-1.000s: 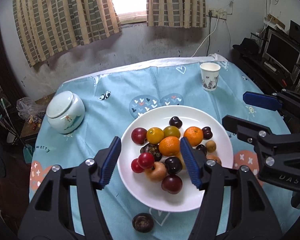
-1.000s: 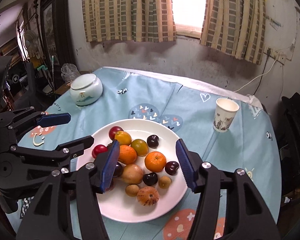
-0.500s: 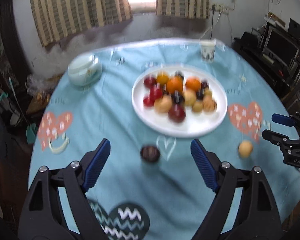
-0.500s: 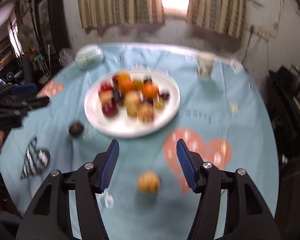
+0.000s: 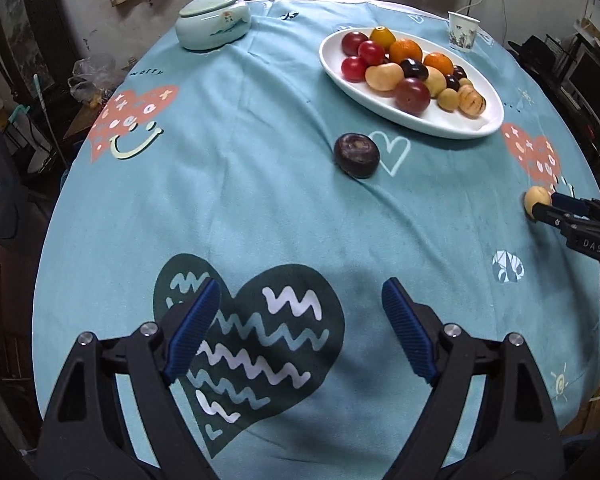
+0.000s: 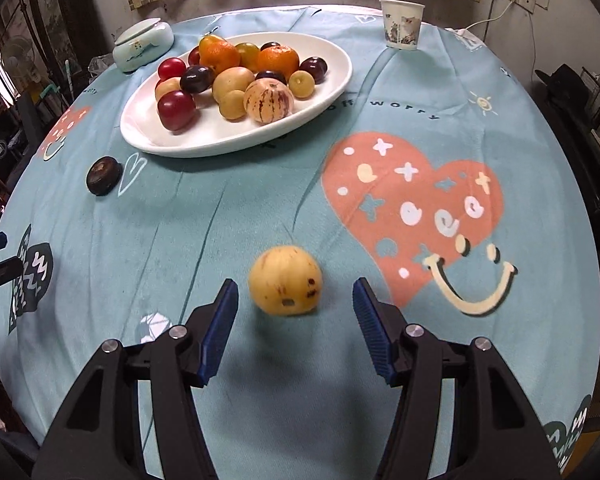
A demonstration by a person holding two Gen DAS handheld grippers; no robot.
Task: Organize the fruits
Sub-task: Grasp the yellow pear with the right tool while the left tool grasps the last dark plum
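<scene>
The round yellow fruit w/ brown specks (image 6: 285, 285) is lying on the light-blue printed tablecloth (image 6: 228, 216), near edge of the table, well apart from the white oval plate (image 6: 204, 142). I'm holding my right claw (image 6: 294, 326) over it, pointing steeply down; the blue ribbed pads are standing apart on either side of the fruit w/ a clear gap each side, not touching it, so nothing is gripped. In the left view that same fruit (image 5: 537, 199) is showing just at the tips of the right claw.

The dark purple flattened round fruit (image 5: 356, 155) is sitting alone on the cloth just in front of the plate (image 5: 428, 124), beside a small white heart outline. My left claw (image 5: 300, 330) is hanging wide and empty over a dark green heart print w/ white zigzags (image 5: 256, 344), well short of that fruit.

The plate is carrying a pile of fruit: oranges, red and dark plums, yellow ones, one striped pale melon-like fruit (image 6: 268, 101).

Further back: a pale green lidded ceramic jar (image 5: 213, 20) and a white printed paper cup (image 6: 401, 23), both apart from the plate.
</scene>
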